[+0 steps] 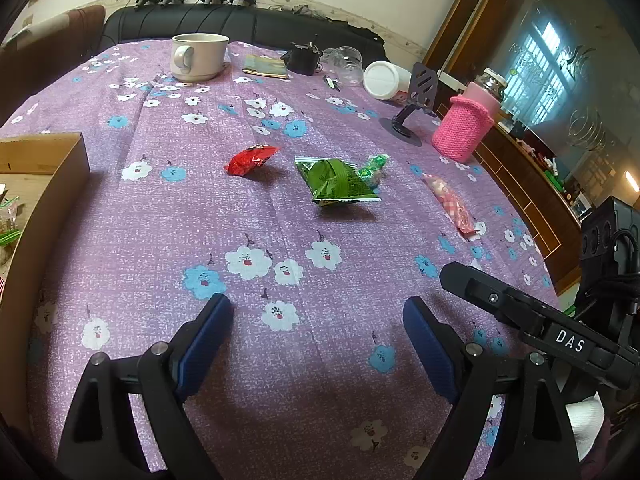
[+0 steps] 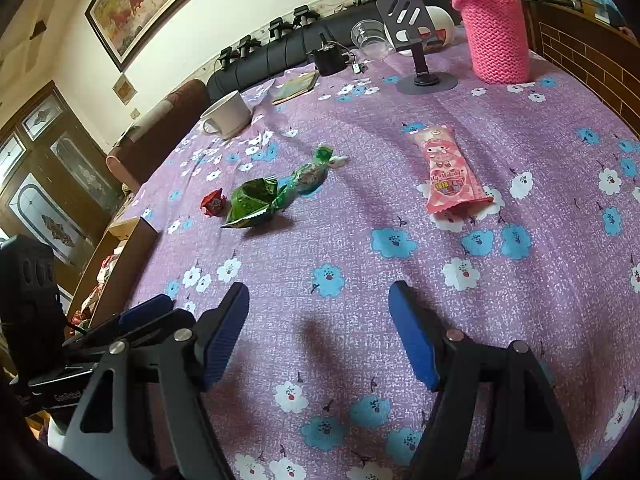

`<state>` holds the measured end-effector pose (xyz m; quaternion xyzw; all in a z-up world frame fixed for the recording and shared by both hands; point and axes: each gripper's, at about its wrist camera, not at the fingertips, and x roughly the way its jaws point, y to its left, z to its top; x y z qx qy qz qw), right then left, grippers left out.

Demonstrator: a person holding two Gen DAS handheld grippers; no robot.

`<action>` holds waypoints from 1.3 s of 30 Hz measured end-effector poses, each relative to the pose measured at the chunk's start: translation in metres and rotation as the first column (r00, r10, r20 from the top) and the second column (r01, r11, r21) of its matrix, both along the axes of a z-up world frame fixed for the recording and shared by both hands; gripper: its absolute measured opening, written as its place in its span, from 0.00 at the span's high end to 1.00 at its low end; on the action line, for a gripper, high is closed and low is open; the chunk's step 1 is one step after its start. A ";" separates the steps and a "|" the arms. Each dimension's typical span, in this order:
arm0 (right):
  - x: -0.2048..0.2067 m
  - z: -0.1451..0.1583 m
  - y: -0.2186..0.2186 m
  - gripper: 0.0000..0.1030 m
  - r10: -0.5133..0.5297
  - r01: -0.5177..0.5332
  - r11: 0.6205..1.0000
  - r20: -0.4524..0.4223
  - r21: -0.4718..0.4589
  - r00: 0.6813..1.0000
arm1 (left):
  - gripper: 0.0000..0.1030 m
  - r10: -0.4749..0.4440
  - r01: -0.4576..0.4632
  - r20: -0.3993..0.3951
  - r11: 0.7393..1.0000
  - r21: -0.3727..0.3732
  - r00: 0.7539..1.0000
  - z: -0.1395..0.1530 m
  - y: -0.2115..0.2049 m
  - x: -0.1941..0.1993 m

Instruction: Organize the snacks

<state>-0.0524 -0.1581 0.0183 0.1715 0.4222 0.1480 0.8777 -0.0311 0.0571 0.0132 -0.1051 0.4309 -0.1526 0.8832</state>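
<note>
A purple flowered cloth covers the counter [image 1: 340,380]. At nine o'clock sits the cardboard box [image 1: 60,168]. The red snack [image 1: 250,159], green packet [image 1: 338,182] and pink packet [image 1: 450,204] lie apart toward twelve. Both the left claw [image 1: 318,344] and right claw [image 2: 318,330] are spread, pinching nothing — the puffy green packet could slip, or the cloth bunch up.

Cream wall [image 2: 224,12], framed painting [image 2: 136,4], black sofa [image 1: 240,24], bright window [image 1: 540,60].
</note>
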 end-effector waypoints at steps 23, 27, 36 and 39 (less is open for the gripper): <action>0.000 0.000 0.000 0.28 0.000 0.000 1.000 0.001 -0.001 1.000 | 0.14 0.000 0.000 0.001 1.000 0.000 1.000 0.000 0.000 0.001; 0.000 0.000 0.000 0.28 0.000 0.000 1.000 0.001 -0.001 1.000 | 0.14 0.000 0.000 0.001 1.000 0.000 1.000 -0.001 0.000 0.001; 0.000 0.000 0.000 0.27 0.000 0.000 1.000 0.001 -0.001 1.000 | 0.14 0.000 0.000 0.001 1.000 -0.001 1.000 0.000 0.000 0.001; 0.000 0.000 0.000 0.27 0.001 -0.001 1.000 0.001 -0.001 1.000 | 0.14 0.000 0.000 0.001 1.000 -0.001 1.000 0.000 0.000 0.001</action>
